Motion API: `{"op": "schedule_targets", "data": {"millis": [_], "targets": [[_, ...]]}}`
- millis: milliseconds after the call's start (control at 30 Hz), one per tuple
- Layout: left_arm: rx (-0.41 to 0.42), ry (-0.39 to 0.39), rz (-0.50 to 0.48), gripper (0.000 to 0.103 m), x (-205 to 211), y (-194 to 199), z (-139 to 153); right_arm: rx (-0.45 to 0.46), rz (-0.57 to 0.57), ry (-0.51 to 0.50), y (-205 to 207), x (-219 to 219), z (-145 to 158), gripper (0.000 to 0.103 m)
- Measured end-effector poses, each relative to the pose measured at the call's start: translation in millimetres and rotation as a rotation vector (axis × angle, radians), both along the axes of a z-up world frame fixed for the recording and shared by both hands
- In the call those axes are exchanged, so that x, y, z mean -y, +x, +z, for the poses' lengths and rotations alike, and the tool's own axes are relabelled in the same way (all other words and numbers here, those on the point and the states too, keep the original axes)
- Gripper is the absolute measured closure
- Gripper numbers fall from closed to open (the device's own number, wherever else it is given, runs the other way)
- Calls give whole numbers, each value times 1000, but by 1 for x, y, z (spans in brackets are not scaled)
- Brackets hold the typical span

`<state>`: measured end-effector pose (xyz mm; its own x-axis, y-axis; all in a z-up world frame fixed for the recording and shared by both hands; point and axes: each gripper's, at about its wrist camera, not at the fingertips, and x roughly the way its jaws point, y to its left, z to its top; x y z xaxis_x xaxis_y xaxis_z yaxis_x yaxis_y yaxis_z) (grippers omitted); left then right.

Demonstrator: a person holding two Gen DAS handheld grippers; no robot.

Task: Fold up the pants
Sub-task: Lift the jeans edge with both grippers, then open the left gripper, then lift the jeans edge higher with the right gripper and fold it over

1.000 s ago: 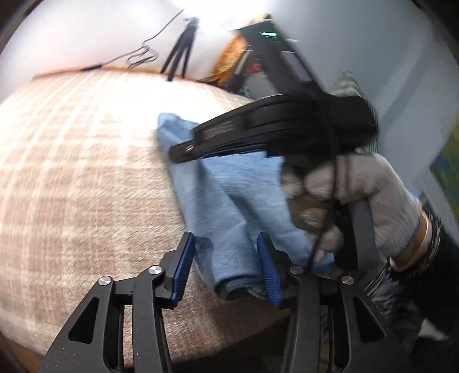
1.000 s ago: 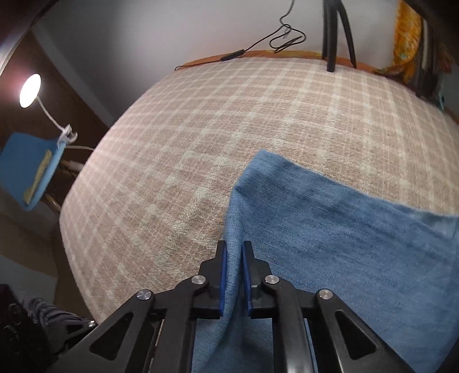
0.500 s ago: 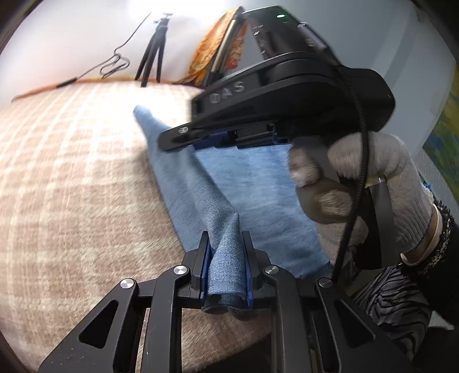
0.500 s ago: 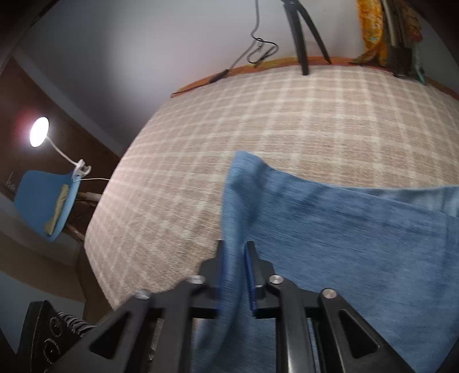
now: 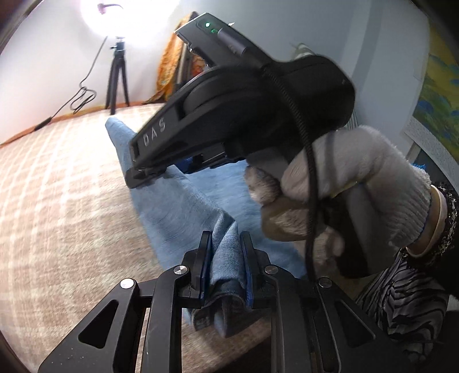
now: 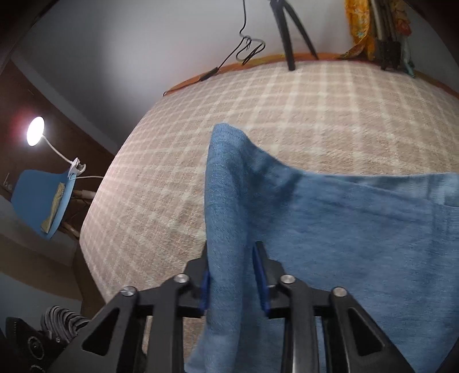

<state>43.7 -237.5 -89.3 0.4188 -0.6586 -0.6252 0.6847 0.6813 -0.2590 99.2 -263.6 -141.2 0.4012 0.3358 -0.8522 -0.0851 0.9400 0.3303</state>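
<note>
Blue denim pants (image 5: 178,200) lie on a beige checked surface (image 5: 57,200). My left gripper (image 5: 225,261) is shut on a bunched near edge of the pants and holds it raised. My right gripper (image 6: 233,275) is shut on another edge of the pants (image 6: 344,229), which drape up between its fingers. In the left wrist view the right gripper's black body (image 5: 243,114) and a gloved hand (image 5: 344,195) sit close over the pants to the right.
A tripod (image 5: 116,80) and a cable (image 5: 83,97) stand at the far edge of the surface. Orange cloth (image 6: 358,25) hangs at the back. A lamp (image 6: 36,134) and a blue chair (image 6: 43,200) are off the left edge.
My left gripper closed on the pants' edge and lifted it. My right gripper, still holding, rose with its edge, so the fabric now stands up in a fold.
</note>
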Motion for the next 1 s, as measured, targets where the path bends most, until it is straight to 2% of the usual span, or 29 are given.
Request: {"op": "schedule_targets", "data": {"millis": [33, 67, 300, 400, 500, 633, 700, 833, 933, 1000], "targets": [[0, -3, -7, 86, 2, -1, 1, 14, -12, -9, -3, 5, 2, 95], [0, -4, -14, 86, 3, -3, 2, 19, -28, -9, -5, 12, 5, 97], [-34, -116, -114, 80, -5, -21, 27, 84, -133, 30, -27, 61, 32, 100], [-9, -150, -146, 80, -8, -31, 39, 97, -166, 39, -38, 77, 36, 101], [1, -156, -122, 75, -17, -27, 43, 101, -184, 37, -43, 86, 40, 101], [-35, -150, -29, 75, -28, -4, 36, 136, -210, 22, -49, 104, 53, 101], [-46, -119, -9, 75, -24, 10, 29, 152, -217, -1, -53, 111, 60, 101], [-58, -62, -29, 75, 0, 20, 19, 161, -248, -23, -64, 136, 64, 101], [-90, -41, -75, 75, 24, 23, 9, 166, -277, -49, -75, 156, 66, 101], [-80, -19, -113, 75, 41, 23, 6, 175, -301, -67, -83, 169, 70, 101]]}}
